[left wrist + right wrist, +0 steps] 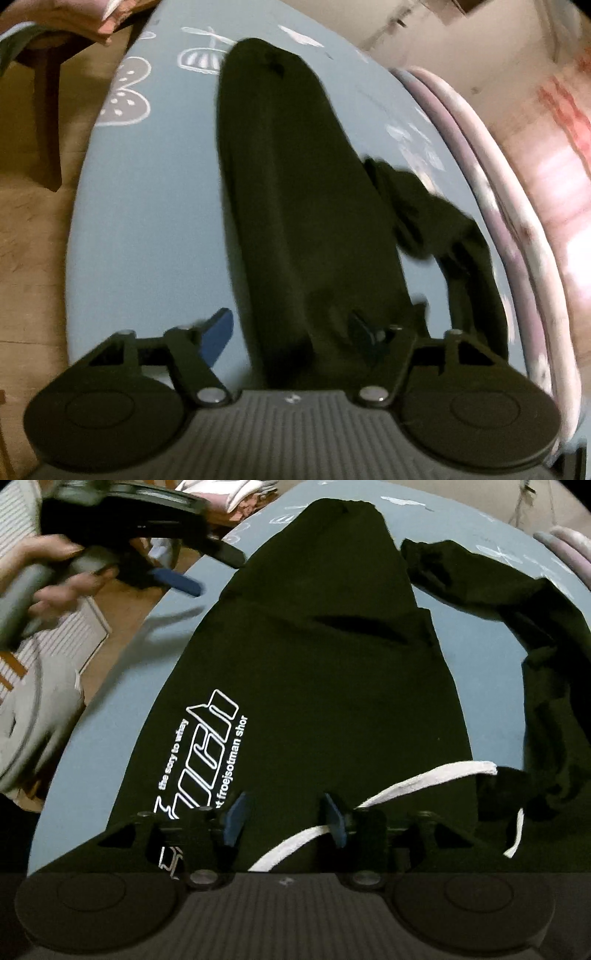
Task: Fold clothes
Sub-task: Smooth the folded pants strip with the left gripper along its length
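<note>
A black garment [325, 672] with a white outline logo [207, 746] and white drawstrings [424, 779] lies on a blue-grey ironing board [110, 716]. One part of it lies bunched at the right [546, 686]. My right gripper [284, 821] is open just above the waist end, its blue fingertips [234, 821] apart with nothing between them. In the left wrist view the garment [295, 206] runs lengthwise along the board [155, 206]. My left gripper [291, 332] is open over the garment's near edge. It also shows in the right wrist view [177, 581], held by a hand above the board's left edge.
Folded pink and white clothes [243, 494] are stacked beyond the board's far end. A pink and white padded edge [517, 206] runs along the board's right side. A wooden floor [29, 229] and a dark furniture leg [48, 122] lie to the left.
</note>
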`<state>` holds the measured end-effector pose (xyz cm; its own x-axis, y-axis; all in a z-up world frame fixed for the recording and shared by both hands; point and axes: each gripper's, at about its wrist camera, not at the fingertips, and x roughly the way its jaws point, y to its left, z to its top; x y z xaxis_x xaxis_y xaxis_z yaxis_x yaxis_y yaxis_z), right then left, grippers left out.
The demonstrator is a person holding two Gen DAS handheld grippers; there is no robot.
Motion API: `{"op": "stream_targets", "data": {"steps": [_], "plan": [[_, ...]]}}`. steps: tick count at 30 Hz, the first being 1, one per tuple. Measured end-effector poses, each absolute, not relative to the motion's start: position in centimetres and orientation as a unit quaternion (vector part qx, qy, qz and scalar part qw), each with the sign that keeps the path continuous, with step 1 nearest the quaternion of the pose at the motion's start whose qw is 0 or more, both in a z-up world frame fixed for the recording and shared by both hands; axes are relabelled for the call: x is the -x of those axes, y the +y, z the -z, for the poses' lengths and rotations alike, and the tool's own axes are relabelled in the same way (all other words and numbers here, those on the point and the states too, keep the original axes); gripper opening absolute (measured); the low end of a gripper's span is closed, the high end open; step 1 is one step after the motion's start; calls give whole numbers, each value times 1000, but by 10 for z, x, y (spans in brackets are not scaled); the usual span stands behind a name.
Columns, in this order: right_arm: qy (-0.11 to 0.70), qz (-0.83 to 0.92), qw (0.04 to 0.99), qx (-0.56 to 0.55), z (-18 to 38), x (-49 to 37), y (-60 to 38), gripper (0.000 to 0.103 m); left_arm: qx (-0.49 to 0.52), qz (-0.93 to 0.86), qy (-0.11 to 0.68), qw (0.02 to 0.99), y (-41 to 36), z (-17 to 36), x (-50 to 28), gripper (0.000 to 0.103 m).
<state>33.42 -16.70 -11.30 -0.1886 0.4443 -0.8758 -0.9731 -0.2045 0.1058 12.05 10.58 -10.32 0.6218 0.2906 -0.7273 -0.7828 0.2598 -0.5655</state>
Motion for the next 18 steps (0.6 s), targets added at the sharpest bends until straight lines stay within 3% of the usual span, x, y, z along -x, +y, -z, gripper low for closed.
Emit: {"op": "stream_targets", "data": {"steps": [4, 10, 11, 14, 18], "plan": [[366, -686, 521, 352, 116, -339, -163, 57, 536, -343, 212, 742, 141, 126, -119, 67], [364, -692, 519, 346, 121, -339, -161, 62, 626, -327, 76, 704, 176, 157, -84, 66], [364, -692, 519, 345, 121, -339, -160, 63, 633, -331, 62, 697, 179, 161, -79, 61], [363, -695, 518, 341, 123, -339, -159, 66, 617, -365, 78, 692, 184, 161, -75, 25], [357, -692, 525, 342, 113, -331, -166, 66, 564, -383, 132, 719, 180, 148, -85, 23]]}}
